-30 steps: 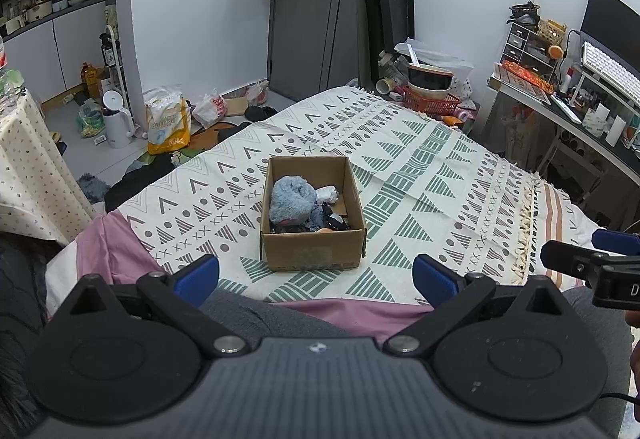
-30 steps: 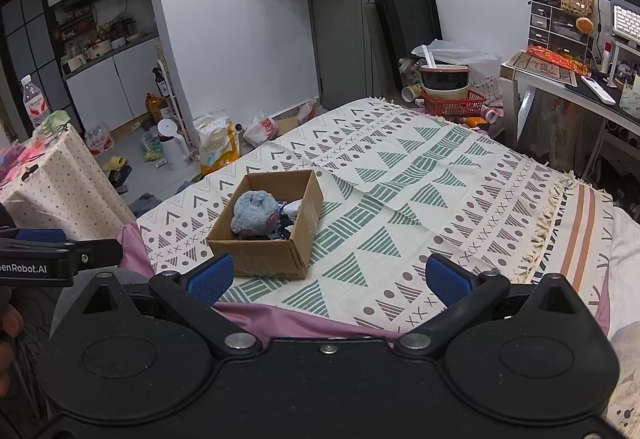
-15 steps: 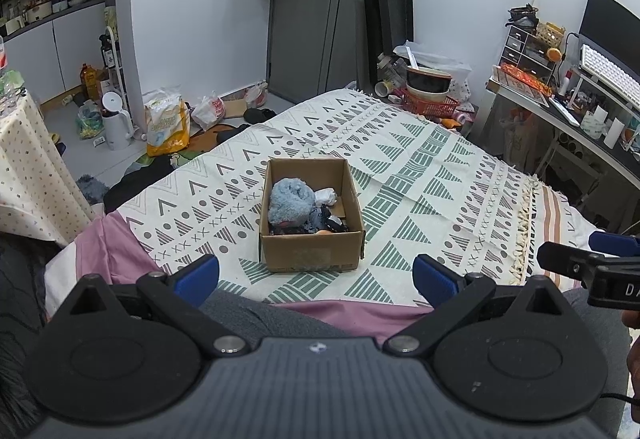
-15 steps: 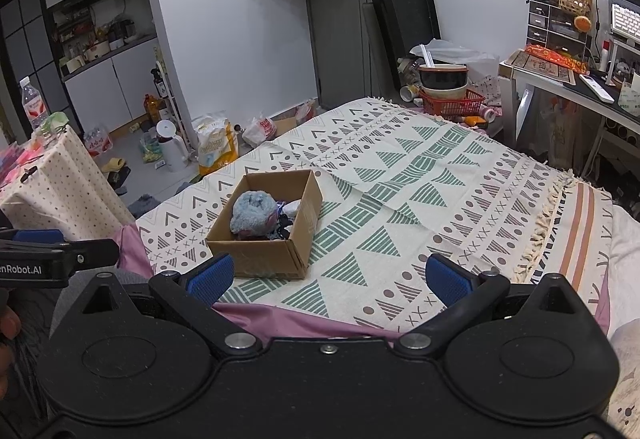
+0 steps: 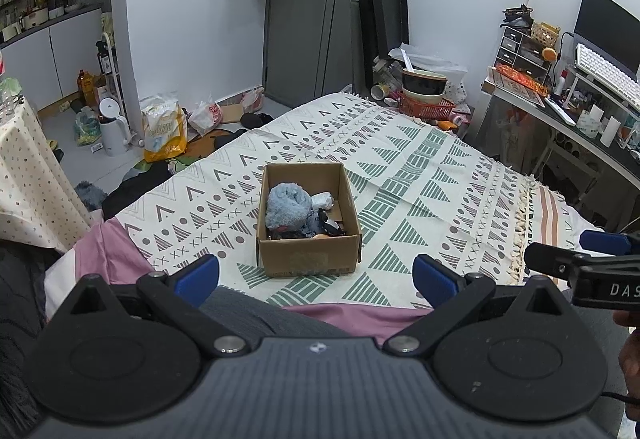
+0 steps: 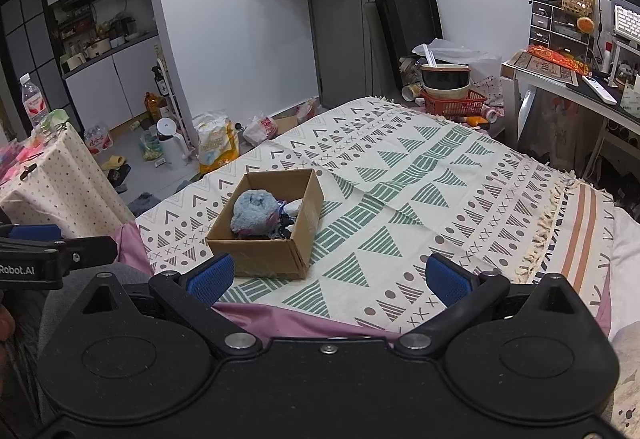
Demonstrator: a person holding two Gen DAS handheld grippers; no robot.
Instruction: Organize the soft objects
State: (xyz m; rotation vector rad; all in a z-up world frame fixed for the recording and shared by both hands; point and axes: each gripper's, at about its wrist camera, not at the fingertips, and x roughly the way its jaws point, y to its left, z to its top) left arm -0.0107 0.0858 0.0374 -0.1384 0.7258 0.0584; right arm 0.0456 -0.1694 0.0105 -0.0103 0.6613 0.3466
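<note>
An open cardboard box sits near the front of the patterned bedspread. Inside lies a fluffy blue bundle, a small white item and dark pieces of fabric. My left gripper hangs open just in front of the box with nothing between its blue pads. My right gripper is open too, held to the right of the box and clear of it. Each gripper's side shows at the edge of the other's view.
A dotted tablecloth covers a table at the left. Bags and a white kettle clutter the floor beyond the bed. A desk with a keyboard and a red basket stand at the right. A grey trouser leg lies below the grippers.
Both views have shifted only slightly; the box and its contents stay where they were and both grippers remain open.
</note>
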